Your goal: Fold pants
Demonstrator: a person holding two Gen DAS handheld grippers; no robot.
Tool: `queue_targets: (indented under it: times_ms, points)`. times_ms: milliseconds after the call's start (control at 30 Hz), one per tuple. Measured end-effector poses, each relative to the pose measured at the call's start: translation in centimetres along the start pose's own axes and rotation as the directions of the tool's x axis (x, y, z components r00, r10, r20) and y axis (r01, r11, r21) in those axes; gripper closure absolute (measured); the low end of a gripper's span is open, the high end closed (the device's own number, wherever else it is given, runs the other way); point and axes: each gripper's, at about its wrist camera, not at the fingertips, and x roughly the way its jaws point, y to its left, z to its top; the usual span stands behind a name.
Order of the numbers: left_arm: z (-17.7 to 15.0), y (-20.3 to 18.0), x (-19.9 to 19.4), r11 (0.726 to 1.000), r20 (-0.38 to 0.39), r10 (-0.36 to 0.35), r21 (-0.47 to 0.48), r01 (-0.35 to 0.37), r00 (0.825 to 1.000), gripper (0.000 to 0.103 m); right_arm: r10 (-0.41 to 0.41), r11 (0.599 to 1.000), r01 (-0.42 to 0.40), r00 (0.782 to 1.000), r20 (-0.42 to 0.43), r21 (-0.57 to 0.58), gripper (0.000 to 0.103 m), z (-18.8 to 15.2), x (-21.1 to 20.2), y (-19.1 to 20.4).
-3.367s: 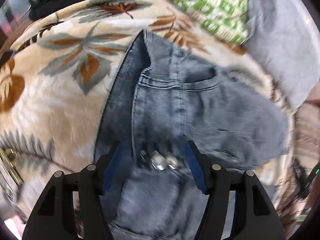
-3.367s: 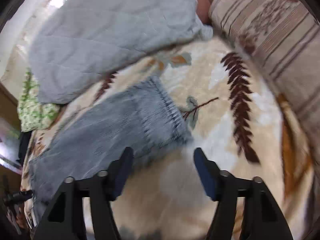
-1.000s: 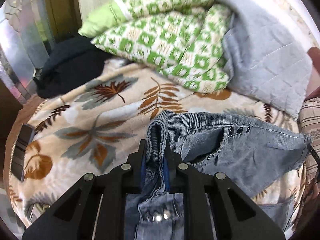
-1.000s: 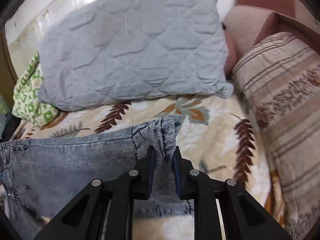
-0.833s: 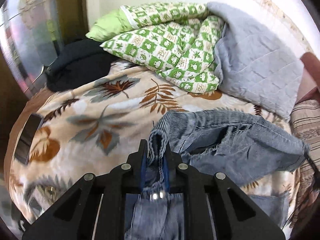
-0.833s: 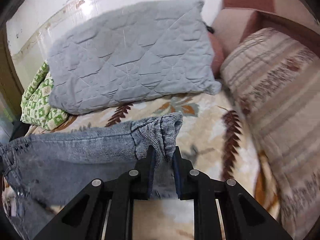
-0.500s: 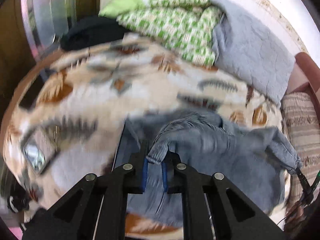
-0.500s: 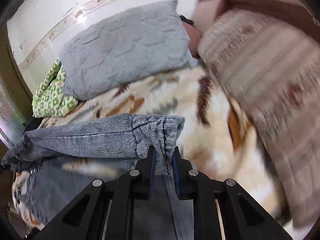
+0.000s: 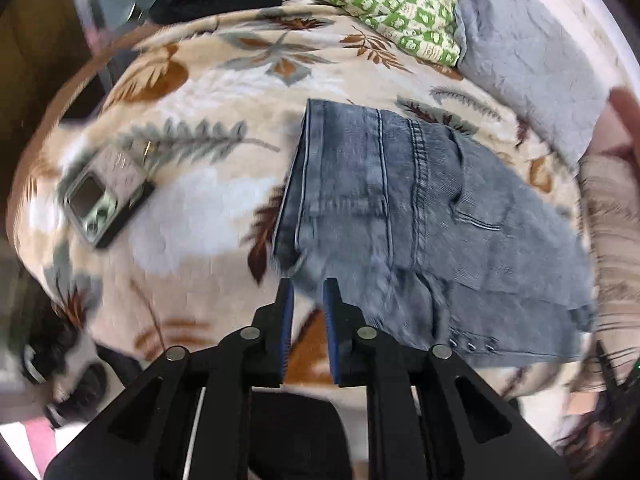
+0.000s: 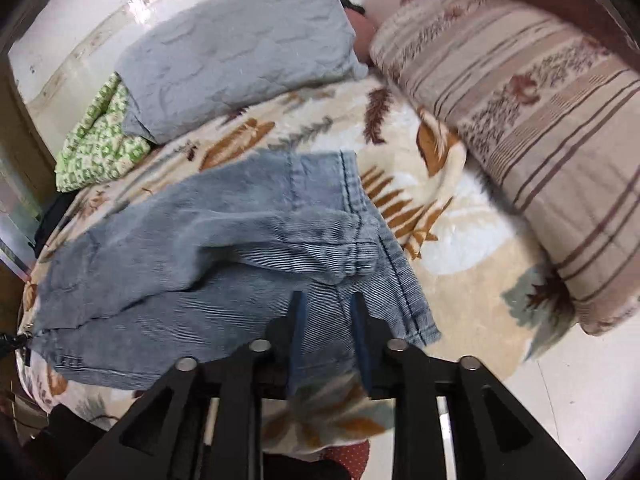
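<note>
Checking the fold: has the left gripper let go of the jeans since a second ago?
Yes. The left gripper is now slightly open and empty, near the jeans, which lie folded on the leaf-print blanket.

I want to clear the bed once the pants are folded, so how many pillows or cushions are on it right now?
3: a gray quilted pillow against the wall, a green checked one beside it toward the far left corner, and a brown striped cushion along the right side. More may lie out of view.
</note>
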Motion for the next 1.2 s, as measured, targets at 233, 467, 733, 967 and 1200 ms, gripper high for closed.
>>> queue_targets:
  times_ms: [233,467,733,967,1200]
  points:
    - [1.1,-2.8,0.9,0.986,-0.043,-0.160,-0.056,0.157,0.986,0.043,0.304,0.953,-0.302,0.949,-0.078,0.041,0.034,-1.5,2.8,7.4]
    - [1.3,-4.5,5.7,0.963,-0.163,-0.245,-0.154,0.221,0.956,0.043,0.516,0.853,-0.470,0.827,-0.223,0.228,0.034,-3.3,9.6,12.9]
    - [2.4,-4.3,8.0,0.934,-0.168,-0.305,-0.245,0.260,0.937,0.043,0.559,0.808,-0.486,0.812,-0.170,0.333,0.034,-3.2,12.8,14.1]
    - [3.8,-4.8,8.5,0.918,-0.151,-0.328,-0.285,0.277,0.933,0.066,0.557,0.794,-0.479,0.820,-0.130,0.374,0.078,-2.6,14.0,14.7]
    - [4.0,-4.4,4.0,0.939,-0.070,-0.288,-0.216,0.267,0.955,0.093,0.581,0.791,-0.545,0.812,-0.062,0.278,0.100,-1.5,9.1,15.0]
